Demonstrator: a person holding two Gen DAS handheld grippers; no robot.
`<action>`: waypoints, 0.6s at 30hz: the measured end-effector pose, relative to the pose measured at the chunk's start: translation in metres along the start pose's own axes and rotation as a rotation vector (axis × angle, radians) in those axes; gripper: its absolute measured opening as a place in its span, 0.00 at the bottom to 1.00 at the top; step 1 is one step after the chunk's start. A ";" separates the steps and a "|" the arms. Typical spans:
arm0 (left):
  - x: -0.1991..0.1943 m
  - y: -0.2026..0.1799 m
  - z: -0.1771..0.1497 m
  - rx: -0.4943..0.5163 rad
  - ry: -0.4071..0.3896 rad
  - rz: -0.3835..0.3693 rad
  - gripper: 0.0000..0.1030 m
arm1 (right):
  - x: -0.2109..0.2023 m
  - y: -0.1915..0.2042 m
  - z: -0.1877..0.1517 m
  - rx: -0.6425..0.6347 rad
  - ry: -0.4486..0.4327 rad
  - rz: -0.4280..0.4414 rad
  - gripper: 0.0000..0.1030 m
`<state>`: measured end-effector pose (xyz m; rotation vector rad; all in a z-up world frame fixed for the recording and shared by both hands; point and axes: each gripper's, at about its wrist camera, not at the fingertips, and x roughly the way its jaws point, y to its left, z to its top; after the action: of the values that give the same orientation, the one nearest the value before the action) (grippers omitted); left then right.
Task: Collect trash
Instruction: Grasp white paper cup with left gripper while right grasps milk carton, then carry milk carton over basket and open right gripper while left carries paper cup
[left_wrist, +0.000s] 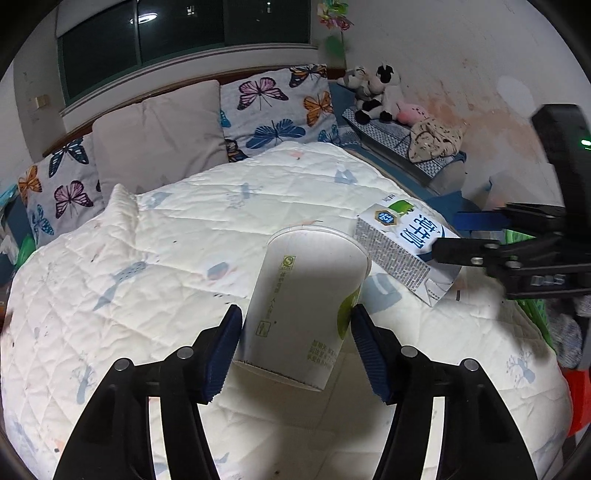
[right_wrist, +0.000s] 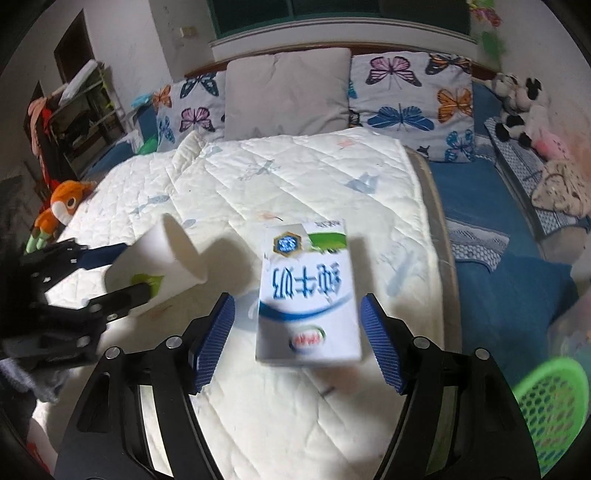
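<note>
- While both pieces of trash are off the quilt, the step in hand looks like carrying them to a bin; my guess is the green basket (right_wrist: 546, 410) at lower right of the right wrist view.
- Left gripper (left_wrist: 295, 332): jaws closed on the paper cup (left_wrist: 306, 302), pads on opposite sides of its lower wall, rim pointing away. The wall is thin, so squeeze only enough to hold; more would likely crush it.
- Right gripper (right_wrist: 297, 332): milk carton (right_wrist: 308, 291) sits between the jaws, but a gap shows beside each pad. I read the jaws as open, carton not pinched; blur makes contact uncertain. Re-close before travelling.
- Carton sits flat-face up; gripping across the narrow sides seems the steadier choice.
- The grippers are near each other, the carton just beside the cup's rim; separate them first.
- Open room: the quilted bed (left_wrist: 147, 277) is bare ahead. Its right edge drops toward blue bedding (right_wrist: 480, 206), with the basket beyond.
</note>
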<state>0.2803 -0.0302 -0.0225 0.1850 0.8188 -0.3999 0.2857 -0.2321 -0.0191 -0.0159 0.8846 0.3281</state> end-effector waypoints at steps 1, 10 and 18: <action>-0.002 0.002 -0.001 0.001 -0.003 0.004 0.57 | 0.005 0.002 0.002 -0.007 0.007 -0.004 0.70; -0.007 0.009 -0.005 -0.014 -0.015 -0.006 0.57 | 0.032 0.001 0.016 -0.035 0.043 -0.067 0.72; -0.005 0.010 -0.008 -0.026 -0.006 -0.009 0.57 | 0.046 -0.001 0.016 -0.026 0.083 -0.068 0.64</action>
<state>0.2758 -0.0174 -0.0247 0.1564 0.8187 -0.3978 0.3251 -0.2176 -0.0440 -0.0840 0.9594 0.2765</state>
